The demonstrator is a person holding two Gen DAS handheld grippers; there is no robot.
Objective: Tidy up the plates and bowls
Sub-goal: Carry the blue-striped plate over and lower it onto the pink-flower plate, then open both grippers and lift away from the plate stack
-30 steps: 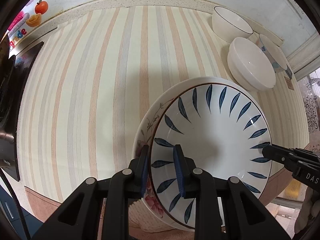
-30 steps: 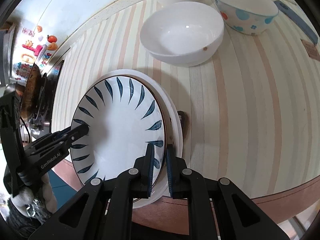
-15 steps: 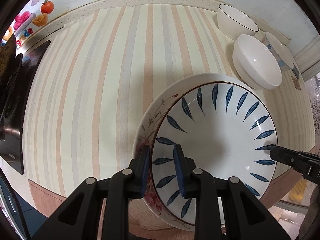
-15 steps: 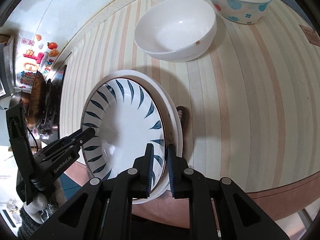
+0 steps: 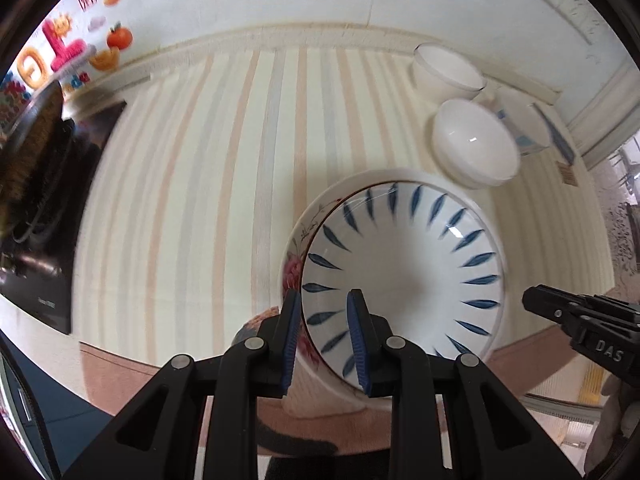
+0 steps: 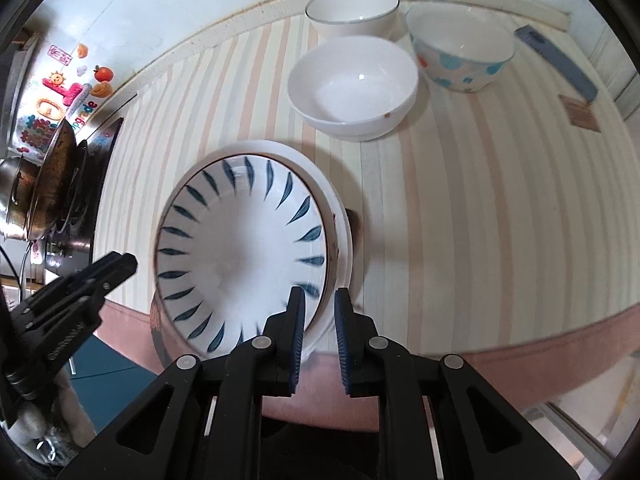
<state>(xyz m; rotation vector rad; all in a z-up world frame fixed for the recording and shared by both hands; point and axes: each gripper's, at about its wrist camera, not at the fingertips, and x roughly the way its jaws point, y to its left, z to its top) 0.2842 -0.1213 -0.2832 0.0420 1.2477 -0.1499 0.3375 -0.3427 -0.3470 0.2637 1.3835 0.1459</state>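
A blue-leaf plate [image 5: 400, 264] lies stacked on a floral-rimmed plate [image 5: 294, 272]. The pair is tilted and hangs over the striped counter's front edge. My left gripper [image 5: 323, 336] is shut on the stack's left rim, one finger under the floral plate and one on the blue-leaf plate. My right gripper [image 6: 320, 332] is shut on the opposite rim of the blue-leaf plate [image 6: 240, 256]. At the back right stand a plain white bowl [image 6: 352, 92], a dark-rimmed white bowl [image 6: 352, 12] and a blue-dotted bowl [image 6: 460, 52].
A black cooktop [image 5: 48, 200] with a dark pan [image 6: 52, 184] fills the counter's left end. Colourful stickers [image 5: 64, 52] dot the wall behind it. A blue strip [image 6: 556, 60] and a small brown card [image 6: 580, 116] lie at the far right. The pink counter edge [image 6: 520, 356] runs below.
Both grippers have pulled back towards the front edge with the stacked plates held between them. The stack has risen and tilted, and the bowls look farther away.
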